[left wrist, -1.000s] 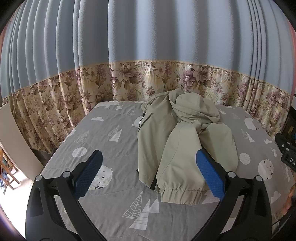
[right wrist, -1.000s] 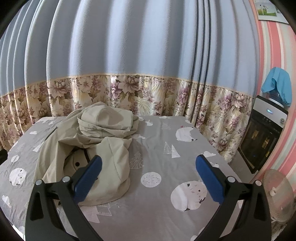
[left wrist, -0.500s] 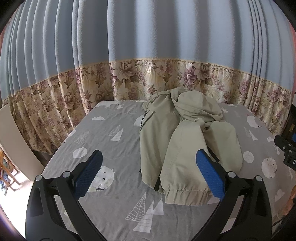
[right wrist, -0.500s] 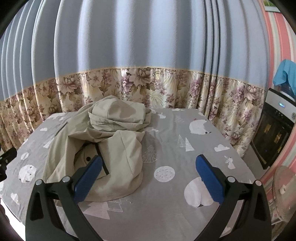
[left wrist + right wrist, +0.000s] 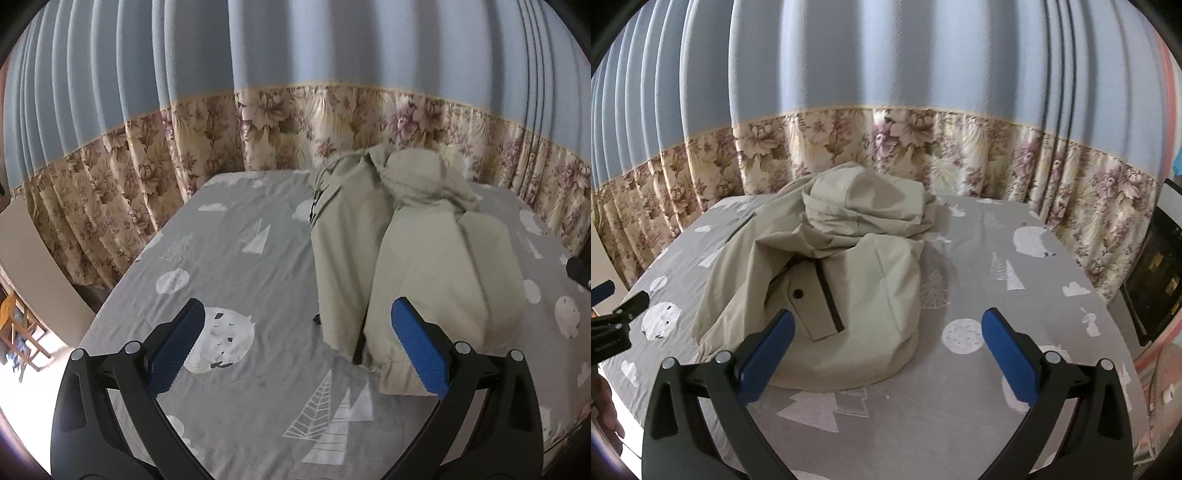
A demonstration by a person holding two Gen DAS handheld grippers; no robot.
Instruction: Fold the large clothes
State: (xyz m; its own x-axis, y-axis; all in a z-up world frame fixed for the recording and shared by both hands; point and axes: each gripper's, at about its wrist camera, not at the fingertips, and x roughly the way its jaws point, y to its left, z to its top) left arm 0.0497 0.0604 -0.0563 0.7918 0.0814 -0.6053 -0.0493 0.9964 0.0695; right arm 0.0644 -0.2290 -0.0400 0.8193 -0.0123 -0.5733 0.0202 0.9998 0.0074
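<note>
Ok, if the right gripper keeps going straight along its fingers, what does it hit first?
Probably the right edge of the crumpled beige jacket lying on the grey patterned bedsheet. The right gripper is open and empty, with the jacket mostly ahead-left; depth is unclear, so it might touch bare sheet beside it first.

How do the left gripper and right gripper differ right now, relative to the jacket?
The left gripper hovers mostly over bare grey bed sheet, with the beige jacket behind its right finger; the right gripper has the jacket behind its left finger. The left faces the elastic hem, the right a snap-button flap. Both are open, holding nothing.
</note>
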